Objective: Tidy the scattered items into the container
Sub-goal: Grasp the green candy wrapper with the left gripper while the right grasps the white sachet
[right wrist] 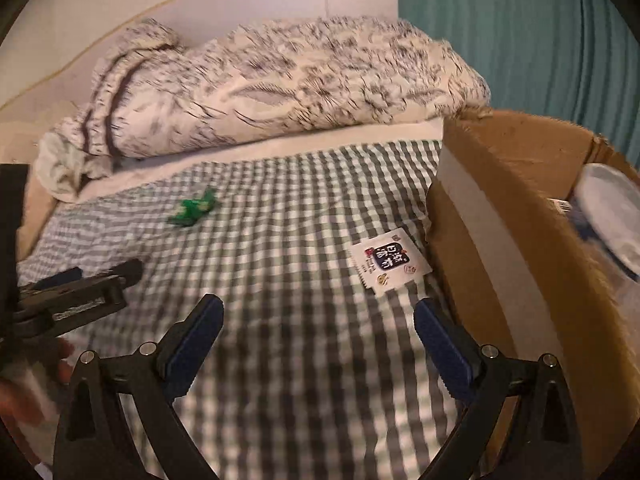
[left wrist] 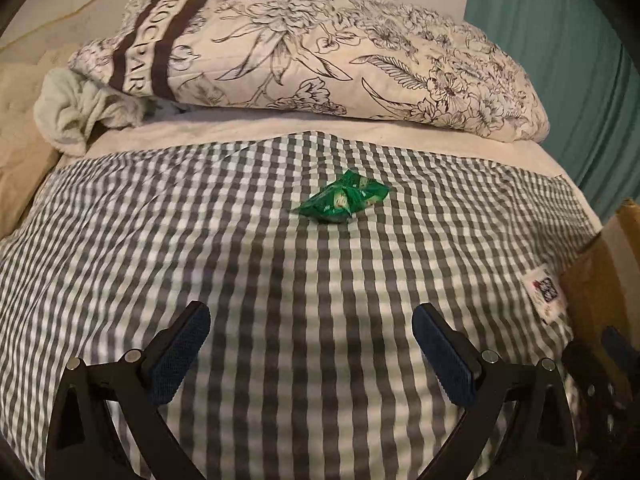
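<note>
So far the cardboard box (right wrist: 520,240) at three o'clock holds some items, while my left fingers (left wrist: 312,332) and right fingers (right wrist: 318,320), both released and empty, face a green packet (left wrist: 344,198) at twelve and a white sachet (right wrist: 390,262) beside the box on the bed (left wrist: 240,260).

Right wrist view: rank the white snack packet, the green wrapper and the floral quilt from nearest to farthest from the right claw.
Measured from the right claw:
1. White snack packet, just ahead to the right, beside the cardboard box.
2. Green wrapper, farther up the checked sheet, to the left.
3. Floral quilt, bundled at the far end.
</note>
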The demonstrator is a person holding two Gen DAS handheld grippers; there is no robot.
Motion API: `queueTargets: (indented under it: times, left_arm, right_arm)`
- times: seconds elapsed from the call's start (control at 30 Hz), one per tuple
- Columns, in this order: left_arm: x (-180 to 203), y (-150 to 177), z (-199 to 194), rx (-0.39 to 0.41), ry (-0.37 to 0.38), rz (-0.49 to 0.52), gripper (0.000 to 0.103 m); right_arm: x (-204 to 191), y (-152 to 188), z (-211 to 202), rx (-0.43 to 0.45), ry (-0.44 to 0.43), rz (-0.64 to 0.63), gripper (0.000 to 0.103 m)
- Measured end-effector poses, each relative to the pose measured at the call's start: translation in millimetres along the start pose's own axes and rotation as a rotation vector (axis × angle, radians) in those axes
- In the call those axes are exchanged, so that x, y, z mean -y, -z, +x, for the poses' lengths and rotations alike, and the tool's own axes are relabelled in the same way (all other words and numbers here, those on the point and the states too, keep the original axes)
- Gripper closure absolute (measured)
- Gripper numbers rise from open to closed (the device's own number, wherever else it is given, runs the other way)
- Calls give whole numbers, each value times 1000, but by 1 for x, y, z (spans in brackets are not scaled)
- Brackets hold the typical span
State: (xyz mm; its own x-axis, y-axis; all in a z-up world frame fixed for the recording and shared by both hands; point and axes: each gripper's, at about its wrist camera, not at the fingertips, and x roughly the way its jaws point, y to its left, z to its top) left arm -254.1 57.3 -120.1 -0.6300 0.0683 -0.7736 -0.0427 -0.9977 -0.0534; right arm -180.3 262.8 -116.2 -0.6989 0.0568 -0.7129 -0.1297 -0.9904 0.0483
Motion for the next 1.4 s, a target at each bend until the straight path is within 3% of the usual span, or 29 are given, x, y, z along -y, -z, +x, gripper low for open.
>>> queueTargets:
  times: [0.17, 0.53, 0.77, 0.87, 0.9, 0.93, 1.0, 1.03, 1.07, 1.1, 1.2, 1.3, 1.4]
  left_arm:
    - [9, -14, 33, 6, -36, 59, 0]
    - [17, -45, 97, 31, -30, 85, 0]
    - [11, -56, 125, -54, -14, 41, 1]
    - [16, -56, 122, -42, -1, 66, 20]
    - [19, -56, 119, -29, 0, 85, 38]
    - [22, -55, 116, -20, -10, 103, 49]
    - [29, -52, 107, -1, -67, 131, 51]
    - [30, -50, 103, 4, -71, 133, 53]
    - [31, -47, 97, 9, -57, 131, 54]
    - [32, -45, 91, 14, -45, 132, 56]
    - [32, -38, 68, 34, -31, 137, 62]
    - [30, -32, 43, 51, -19, 131, 63]
    - [26, -26, 18, 42, -53, 114, 63]
  right_arm:
    - [7, -12, 45, -52, 1, 26, 7]
    - [8, -15, 112, -105, 136, -38, 8]
    - [19, -17, 121, -88, 109, 25, 6]
    - [19, -17, 121, -88, 109, 23, 6]
    - [18, -17, 122, -90, 109, 23, 6]
    - [18, -17, 122, -92, 109, 24, 7]
    - [19, -18, 122, -94, 112, 28, 16]
    - [19, -19, 119, -89, 114, 24, 37]
    - [18, -21, 117, -86, 116, 13, 66]
    - [16, -22, 114, -90, 120, -7, 75]
    - [15, -22, 104, -109, 96, -14, 81]
    - [11, -16, 86, -111, 65, -7, 84]
    - [3, -10, 66, -113, 36, -10, 88]
